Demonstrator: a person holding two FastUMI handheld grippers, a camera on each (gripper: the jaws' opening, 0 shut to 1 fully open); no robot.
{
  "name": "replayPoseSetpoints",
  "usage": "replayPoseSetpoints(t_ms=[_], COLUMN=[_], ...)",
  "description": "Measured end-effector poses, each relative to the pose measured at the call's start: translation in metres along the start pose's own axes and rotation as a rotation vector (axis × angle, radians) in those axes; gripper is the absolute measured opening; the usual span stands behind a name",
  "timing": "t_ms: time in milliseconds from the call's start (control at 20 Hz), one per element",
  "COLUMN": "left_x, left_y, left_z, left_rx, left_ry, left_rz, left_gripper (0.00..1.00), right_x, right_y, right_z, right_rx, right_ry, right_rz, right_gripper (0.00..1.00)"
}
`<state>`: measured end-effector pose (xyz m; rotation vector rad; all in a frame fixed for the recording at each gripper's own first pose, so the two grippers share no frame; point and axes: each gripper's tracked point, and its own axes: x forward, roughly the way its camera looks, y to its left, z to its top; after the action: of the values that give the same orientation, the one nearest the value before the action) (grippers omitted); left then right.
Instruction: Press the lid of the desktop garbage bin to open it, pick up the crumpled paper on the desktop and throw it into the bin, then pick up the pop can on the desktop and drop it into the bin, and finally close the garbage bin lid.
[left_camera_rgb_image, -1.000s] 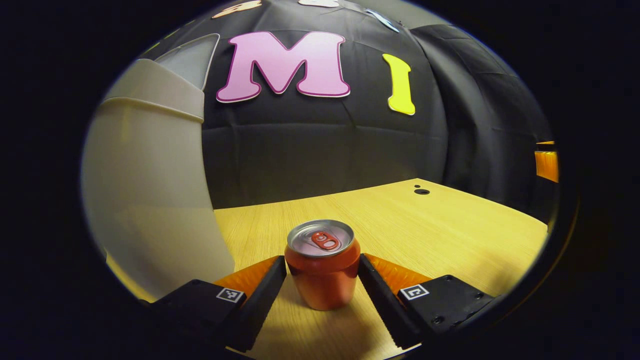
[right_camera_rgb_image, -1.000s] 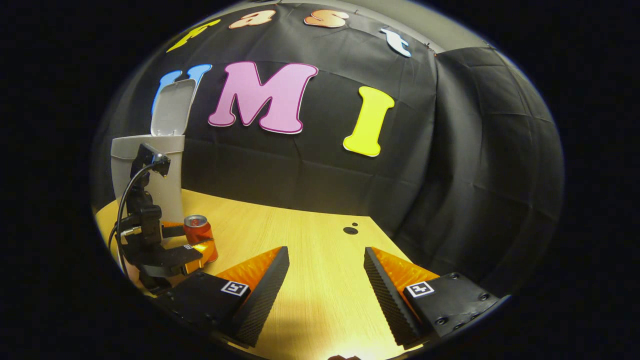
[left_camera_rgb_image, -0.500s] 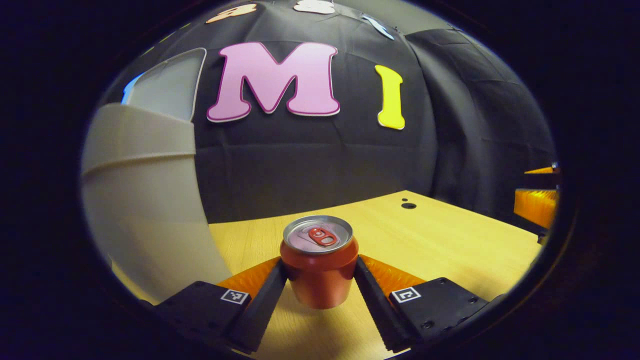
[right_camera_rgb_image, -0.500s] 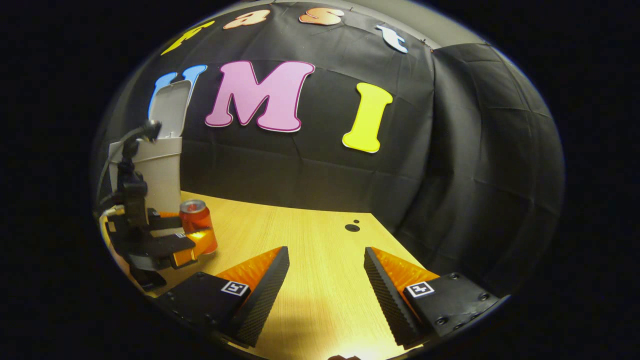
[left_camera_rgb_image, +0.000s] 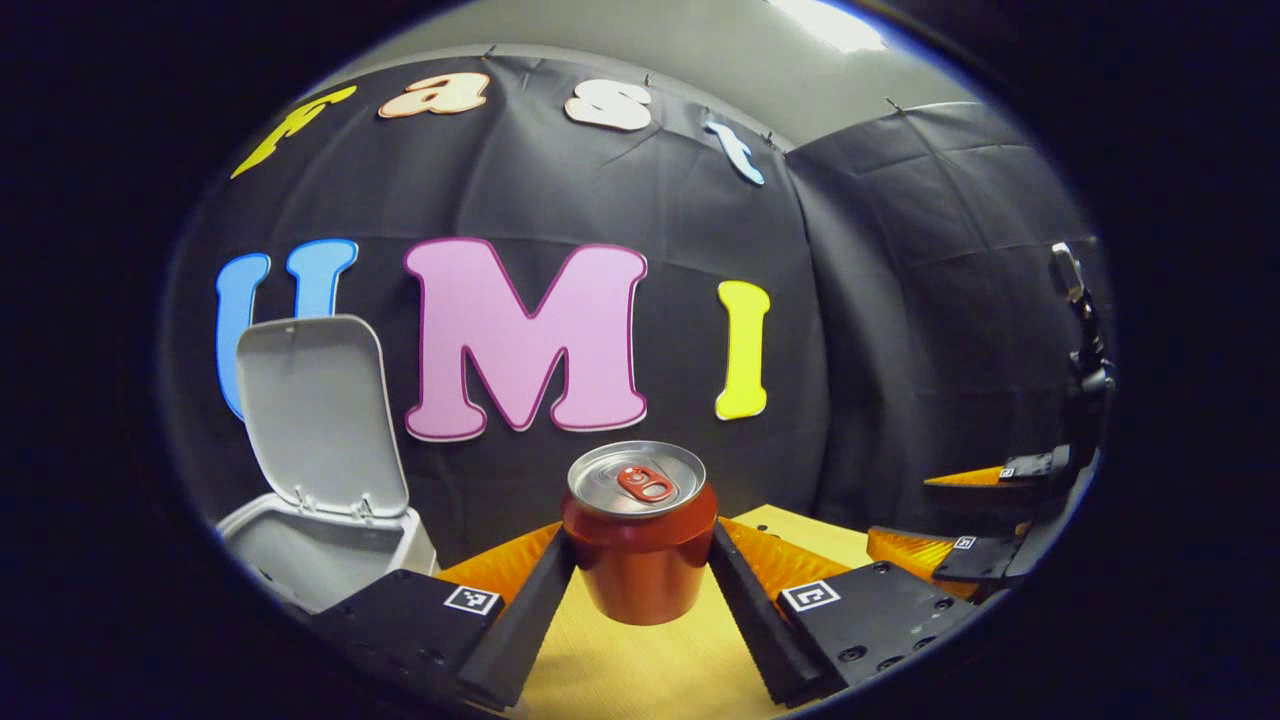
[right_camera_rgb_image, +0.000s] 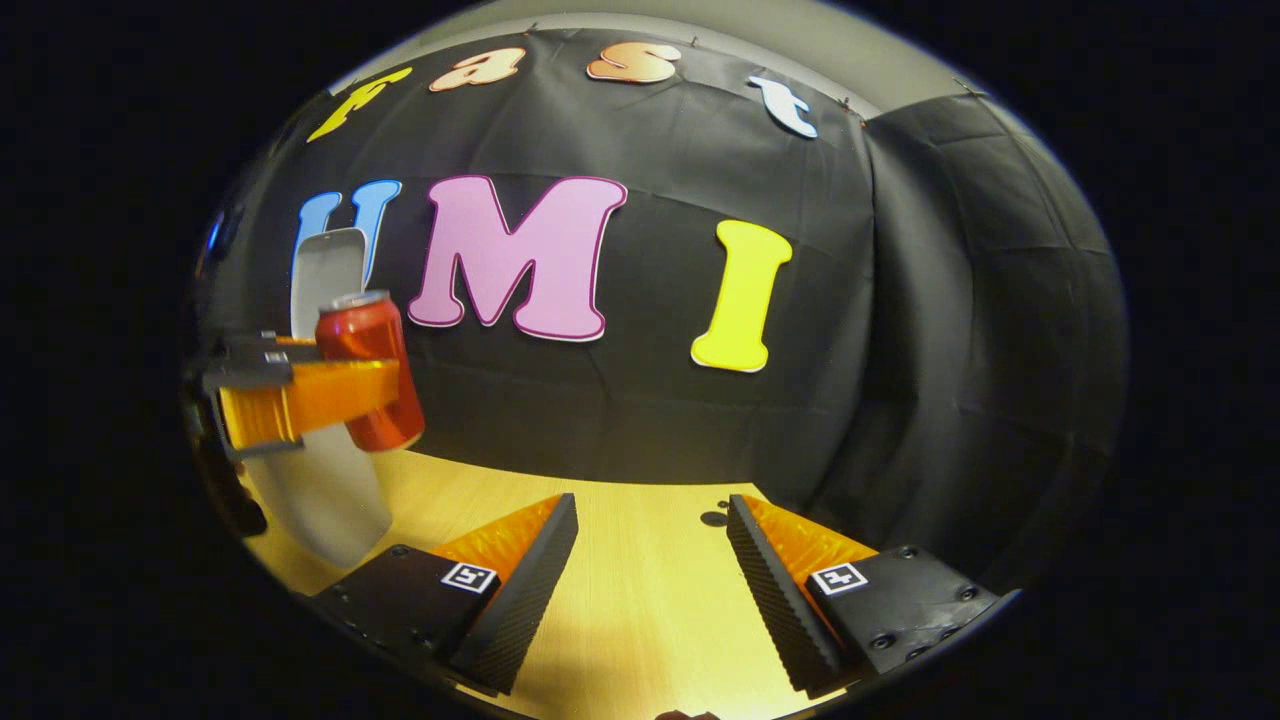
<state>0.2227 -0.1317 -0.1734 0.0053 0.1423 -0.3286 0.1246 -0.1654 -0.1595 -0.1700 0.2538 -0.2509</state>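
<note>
A red pop can (left_camera_rgb_image: 640, 545) with a silver top hangs upright above the wooden table (left_camera_rgb_image: 640, 675); my left gripper (left_camera_rgb_image: 640, 565) is shut on its sides. In the right gripper view the can (right_camera_rgb_image: 368, 375) is at the left, well above the table, level with the top of the bin. The grey desktop bin (left_camera_rgb_image: 300, 550) stands low at the left with its lid (left_camera_rgb_image: 310, 415) raised upright. My right gripper (right_camera_rgb_image: 650, 590) is open over bare table with nothing between its fingers. In the left gripper view the right gripper (left_camera_rgb_image: 900, 510) is at the far right.
The black cloth wall closes the back and the right side. A small dark hole (right_camera_rgb_image: 715, 518) marks the table near the far edge. In the right gripper view the bin's body (right_camera_rgb_image: 325, 500) stands behind and below the raised can.
My left gripper has lifted the can from the table up to the height of the bin's rim. The right gripper has stayed open and hardly moved.
</note>
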Motion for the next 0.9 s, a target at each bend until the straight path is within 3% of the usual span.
replayPoseSetpoints(t_ms=[150, 400, 650, 900], left_x=[-0.013, -0.031, -0.051, -0.060], left_y=[0.034, 0.132, 0.209, 0.234], left_z=[0.044, 0.073, 0.030, -0.014], left_rx=[-0.007, 0.039, 0.026, 0.033], left_ry=[-0.022, -0.034, 0.047, 0.132], left_rz=[0.034, 0.206, 0.322, 0.339], left_gripper=[0.87, 0.87, 0.87, 0.87], right_x=[-0.002, -0.011, -0.037, -0.065], right_y=[0.001, 0.004, 0.005, 0.009], right_z=[0.030, 0.082, 0.121, 0.135], right_rx=[0.000, -0.029, -0.035, -0.015], right_ry=[-0.025, -0.062, -0.095, -0.103], right_rz=[0.002, 0.024, 0.029, 0.026], right_gripper=[0.97, 0.98, 0.98, 0.98])
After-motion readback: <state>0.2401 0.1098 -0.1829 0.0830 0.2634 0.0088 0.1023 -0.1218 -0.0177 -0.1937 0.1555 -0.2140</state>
